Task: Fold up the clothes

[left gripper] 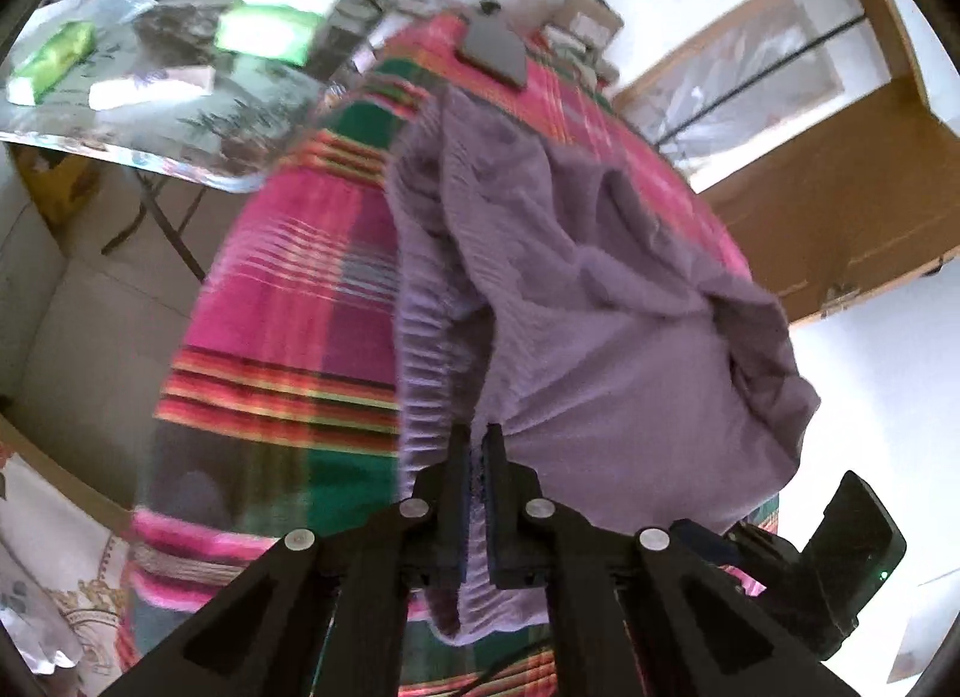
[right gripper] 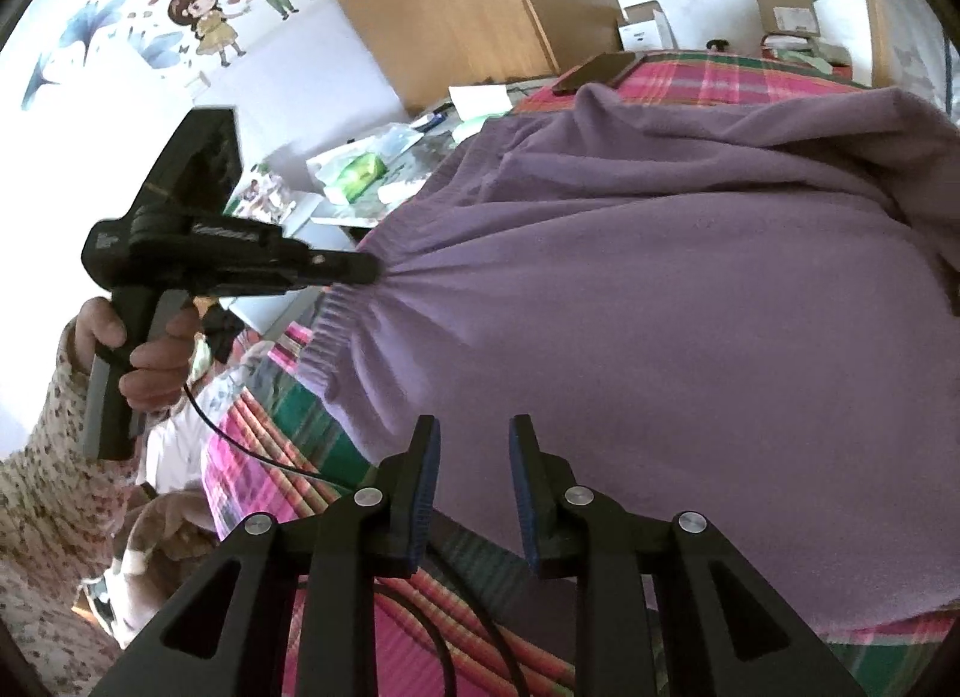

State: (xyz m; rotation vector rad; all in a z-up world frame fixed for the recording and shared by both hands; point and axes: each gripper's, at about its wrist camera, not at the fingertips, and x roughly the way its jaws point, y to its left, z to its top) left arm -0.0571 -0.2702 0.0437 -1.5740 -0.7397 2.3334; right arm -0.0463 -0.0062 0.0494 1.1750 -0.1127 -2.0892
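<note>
So the left hand-held gripper (left gripper: 478, 445) is clamped on the purple garment's (left gripper: 600, 277) ribbed hem, while the right hand-held gripper (right gripper: 474, 445) sits parted, nothing pinched, garment just ahead

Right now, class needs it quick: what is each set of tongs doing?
Left tongs: shut on the purple garment at its gathered edge.
Right tongs: open, fabric between them, not pinched.
</note>
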